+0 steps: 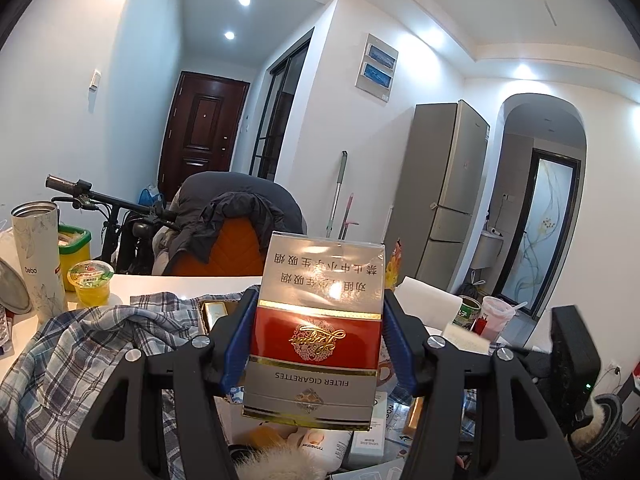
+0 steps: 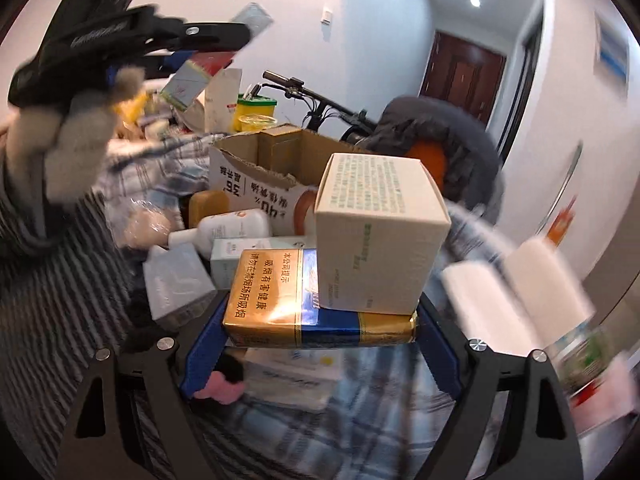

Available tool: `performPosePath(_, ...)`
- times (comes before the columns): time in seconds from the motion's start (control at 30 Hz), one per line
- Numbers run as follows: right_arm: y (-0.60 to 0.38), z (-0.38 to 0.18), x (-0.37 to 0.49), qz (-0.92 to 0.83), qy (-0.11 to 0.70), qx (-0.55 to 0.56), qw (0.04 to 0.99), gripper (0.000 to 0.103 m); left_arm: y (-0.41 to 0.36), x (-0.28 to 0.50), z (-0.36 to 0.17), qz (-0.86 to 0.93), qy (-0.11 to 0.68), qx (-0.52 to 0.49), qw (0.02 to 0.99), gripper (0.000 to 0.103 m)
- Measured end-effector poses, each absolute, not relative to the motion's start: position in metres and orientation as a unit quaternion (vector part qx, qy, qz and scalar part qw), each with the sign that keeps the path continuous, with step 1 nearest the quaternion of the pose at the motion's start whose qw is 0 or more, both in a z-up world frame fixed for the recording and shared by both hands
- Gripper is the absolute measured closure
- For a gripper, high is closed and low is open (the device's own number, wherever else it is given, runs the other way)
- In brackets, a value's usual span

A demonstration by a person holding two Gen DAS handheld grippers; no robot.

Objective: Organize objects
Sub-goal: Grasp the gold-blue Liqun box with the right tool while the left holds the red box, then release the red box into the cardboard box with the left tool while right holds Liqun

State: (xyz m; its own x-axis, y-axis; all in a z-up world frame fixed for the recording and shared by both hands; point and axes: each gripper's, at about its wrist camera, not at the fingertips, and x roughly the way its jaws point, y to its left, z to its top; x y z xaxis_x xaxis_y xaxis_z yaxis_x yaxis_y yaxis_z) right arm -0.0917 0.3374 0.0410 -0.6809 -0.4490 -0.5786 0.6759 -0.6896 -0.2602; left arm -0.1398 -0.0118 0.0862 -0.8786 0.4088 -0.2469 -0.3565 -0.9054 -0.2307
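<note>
My left gripper [image 1: 316, 340] is shut on a red and silver cigarette carton [image 1: 316, 328], held upright and lifted above the cluttered table. It also shows in the right wrist view [image 2: 208, 32] at the upper left, raised high. My right gripper [image 2: 320, 332] is shut on a gold and blue cigarette carton [image 2: 288, 300] lying flat, with a cream cardboard box [image 2: 380, 232] resting on top of it. Below both grippers lie small boxes and a white bottle [image 2: 228, 228].
A torn open cardboard box [image 2: 272, 160] stands behind the pile. A plaid shirt [image 1: 80, 356] lies left. A tall tumbler [image 1: 38, 256], a jelly cup [image 1: 92, 284], a paper roll [image 1: 428, 300] and cans stand on the white table. A chair with a jacket [image 1: 232, 216] is behind.
</note>
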Motion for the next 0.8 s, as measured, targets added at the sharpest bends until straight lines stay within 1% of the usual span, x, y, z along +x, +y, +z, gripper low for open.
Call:
performPosePath(0.07,0.337,0.05,-0.087,-0.891,0.258,0.223,0.298,0.017,-0.012,-0.14,0.086,0.965,-0.093,-0.144,0.198,0.042)
performPosePath(0.2,0.328,0.063,-0.072,-0.886,0.352,0.176,0.247,0.017,-0.017,-0.138,0.089,0.965,-0.1,-0.139,0.198,0.042)
performPosePath(0.37,0.32,0.076,-0.066,-0.88,0.397,0.15,0.213,0.017,-0.022,-0.137,0.09,0.965,-0.105,-0.136,0.198,0.042)
performPosePath(0.63,0.316,0.088,-0.06,-0.891,0.388,0.117,0.203,0.017,-0.026,-0.135,0.092,0.965,-0.111,-0.131,0.198,0.042)
performPosePath(0.73,0.314,0.1,-0.064,-0.901,0.365,0.105,0.207,0.017,-0.028,-0.133,0.093,0.965,-0.118,-0.128,0.195,0.042)
performPosePath(0.8,0.314,0.114,-0.069,-0.912,0.336,0.093,0.216,0.017,-0.029,-0.132,0.095,0.966,-0.122,-0.126,0.191,0.042)
